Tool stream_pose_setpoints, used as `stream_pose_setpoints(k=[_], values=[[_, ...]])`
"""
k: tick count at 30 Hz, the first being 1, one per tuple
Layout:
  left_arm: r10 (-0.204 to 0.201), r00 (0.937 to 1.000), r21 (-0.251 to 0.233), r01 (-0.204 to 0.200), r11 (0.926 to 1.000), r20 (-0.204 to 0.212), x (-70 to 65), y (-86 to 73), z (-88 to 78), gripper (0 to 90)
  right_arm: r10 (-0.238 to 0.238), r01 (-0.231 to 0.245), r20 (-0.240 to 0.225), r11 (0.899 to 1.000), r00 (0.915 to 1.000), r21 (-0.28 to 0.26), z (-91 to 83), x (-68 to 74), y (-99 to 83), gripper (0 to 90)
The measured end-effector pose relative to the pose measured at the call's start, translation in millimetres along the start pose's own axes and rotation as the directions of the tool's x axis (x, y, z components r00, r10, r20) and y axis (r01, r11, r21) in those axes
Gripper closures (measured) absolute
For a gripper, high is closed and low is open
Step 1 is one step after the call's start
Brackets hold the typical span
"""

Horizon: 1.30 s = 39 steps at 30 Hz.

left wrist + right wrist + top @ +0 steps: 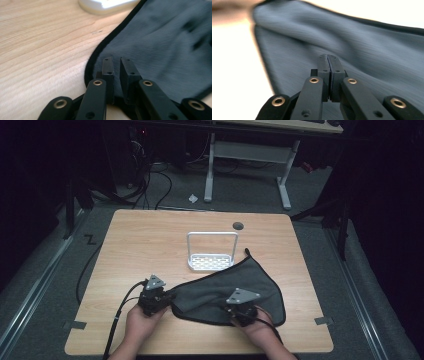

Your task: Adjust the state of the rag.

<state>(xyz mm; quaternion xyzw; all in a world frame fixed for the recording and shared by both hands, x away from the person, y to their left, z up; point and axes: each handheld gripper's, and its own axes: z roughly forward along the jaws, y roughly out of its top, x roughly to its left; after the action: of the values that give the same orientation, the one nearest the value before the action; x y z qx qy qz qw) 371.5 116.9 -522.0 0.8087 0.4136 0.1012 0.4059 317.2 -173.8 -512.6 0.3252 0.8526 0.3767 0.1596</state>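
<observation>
A dark grey cloth (225,290) with a black hem lies spread on the front right of the wooden table (150,240). A hand holds my left gripper (168,296) at the cloth's left corner. In the left gripper view its jaws (117,62) stand a narrow slit apart over the cloth (162,45), with nothing visibly pinched between them. Another hand holds my right gripper (240,301) over the cloth's front edge. In the blurred right gripper view its jaws (328,60) are pressed together above the cloth (362,42), and no fabric shows between the pads.
A small white rack (212,262) with a tall wire handle stands mid-table just behind the cloth; its base (107,5) shows in the left gripper view. A cable hole (238,225) sits near the far edge. Tape marks (323,320) flag the front corners.
</observation>
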Motion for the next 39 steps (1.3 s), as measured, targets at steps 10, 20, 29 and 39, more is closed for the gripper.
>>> stream_pose_setpoints(k=[10,20,29,39], values=[[-0.008,0.9998,0.042,0.009,0.9991,-0.019,16.8,11.9,18.9,83.6,-0.085,0.089,-0.078,0.995,0.9933,0.050,34.0,33.4,9.0,90.0],[-0.052,0.9879,0.021,0.056,0.9982,-0.146,54.2,38.7,39.2,85.8,-0.110,0.121,-0.180,0.991,0.9774,0.050,6.5,59.2,-14.3,90.0],[-0.095,0.9885,-0.018,0.093,0.9955,-0.118,50.8,31.3,18.2,77.9,-0.111,0.113,-0.178,0.994,0.9777,0.001,-0.5,56.9,-8.9,90.0],[-0.083,0.9935,-0.052,0.087,0.9948,0.078,-9.2,-21.6,-23.1,75.4,0.069,-0.068,0.020,0.997,0.9974,-0.045,-24.2,-21.3,-18.4,89.8]])
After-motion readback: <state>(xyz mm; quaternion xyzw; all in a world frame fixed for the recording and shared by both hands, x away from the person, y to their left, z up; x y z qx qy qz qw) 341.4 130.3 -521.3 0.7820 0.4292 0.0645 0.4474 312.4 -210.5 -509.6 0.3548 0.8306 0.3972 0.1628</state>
